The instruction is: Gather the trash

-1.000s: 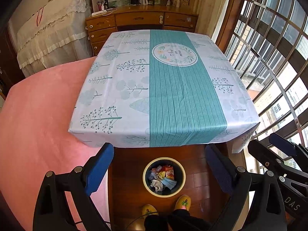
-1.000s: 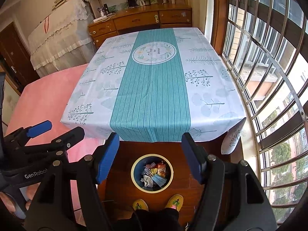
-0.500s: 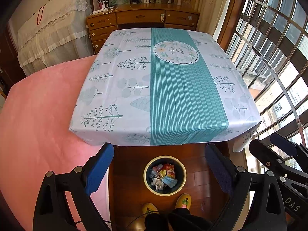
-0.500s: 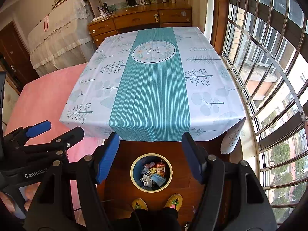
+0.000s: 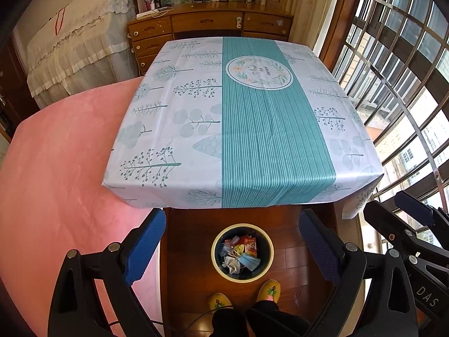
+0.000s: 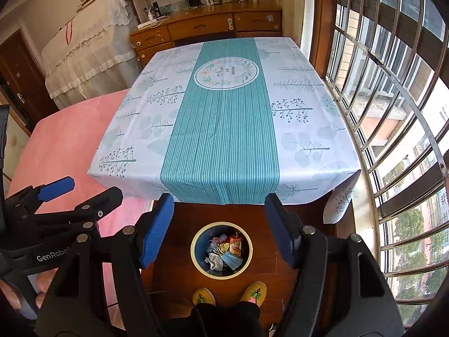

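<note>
A round bin (image 5: 242, 252) (image 6: 221, 250) with a cream rim stands on the wooden floor below the table's near edge. Inside lie a blue face mask, a red carton, crumpled white paper and other wrappers. My left gripper (image 5: 233, 248) hangs high above the bin, open, with nothing between its blue pads. My right gripper (image 6: 220, 230) is likewise open and empty above the bin. Each gripper shows at the edge of the other's view. The table (image 5: 196, 129) (image 6: 294, 118) wears a teal-and-white cloth with nothing lying on it.
A person's feet in yellow slippers (image 5: 269, 290) (image 6: 254, 292) stand just behind the bin. A pink bed (image 5: 56, 174) lies left of the table. A barred window (image 6: 393, 112) runs along the right. A wooden dresser (image 5: 207, 25) stands at the far wall.
The left view has crept slightly, the table sitting a touch lower in frame. The right view and the bin's contents are unchanged. Both grippers stay open.
</note>
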The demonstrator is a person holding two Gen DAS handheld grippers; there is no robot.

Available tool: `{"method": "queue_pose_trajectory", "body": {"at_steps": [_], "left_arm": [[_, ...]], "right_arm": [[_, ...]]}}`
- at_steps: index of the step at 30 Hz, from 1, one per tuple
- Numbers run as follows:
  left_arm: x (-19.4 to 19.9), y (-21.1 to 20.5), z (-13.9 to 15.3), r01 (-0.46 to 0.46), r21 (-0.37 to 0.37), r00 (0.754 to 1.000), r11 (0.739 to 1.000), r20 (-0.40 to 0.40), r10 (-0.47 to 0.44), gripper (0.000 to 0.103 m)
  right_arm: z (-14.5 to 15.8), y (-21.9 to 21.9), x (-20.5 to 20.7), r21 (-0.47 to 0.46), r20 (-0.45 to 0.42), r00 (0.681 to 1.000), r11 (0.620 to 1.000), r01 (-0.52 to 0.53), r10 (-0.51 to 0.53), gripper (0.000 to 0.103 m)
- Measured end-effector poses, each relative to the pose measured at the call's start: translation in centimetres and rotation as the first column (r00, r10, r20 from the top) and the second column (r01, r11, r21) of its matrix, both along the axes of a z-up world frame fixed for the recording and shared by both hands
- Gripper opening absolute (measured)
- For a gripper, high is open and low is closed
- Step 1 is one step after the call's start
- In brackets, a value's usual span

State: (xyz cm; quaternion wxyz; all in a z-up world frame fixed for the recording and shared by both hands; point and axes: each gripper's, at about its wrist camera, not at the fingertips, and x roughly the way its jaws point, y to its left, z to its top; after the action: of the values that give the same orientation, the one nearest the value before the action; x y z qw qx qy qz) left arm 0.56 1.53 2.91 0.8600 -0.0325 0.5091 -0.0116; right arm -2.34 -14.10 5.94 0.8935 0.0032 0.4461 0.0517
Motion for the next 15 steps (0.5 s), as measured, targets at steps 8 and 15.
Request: {"method": "queue_pose_trajectory", "body": {"at_steps": [8, 15], "left_arm": [[0.06, -0.21, 0.04, -0.002, 0.003, 1.000, 1.000, -0.003, 0.002, 0.097], [0.10, -0.41, 0.14, -0.005, 0.007, 1.000, 1.000, 0.000, 0.005, 0.097]], "right_arm": [[-0.32, -0.17, 0.16, 0.003, -0.010, 1.000, 1.000, -0.009, 0.009, 0.065], [-0.38, -0.24, 0.22, 0.005, -0.011, 1.000, 1.000, -0.010, 0.010, 0.065]]}}
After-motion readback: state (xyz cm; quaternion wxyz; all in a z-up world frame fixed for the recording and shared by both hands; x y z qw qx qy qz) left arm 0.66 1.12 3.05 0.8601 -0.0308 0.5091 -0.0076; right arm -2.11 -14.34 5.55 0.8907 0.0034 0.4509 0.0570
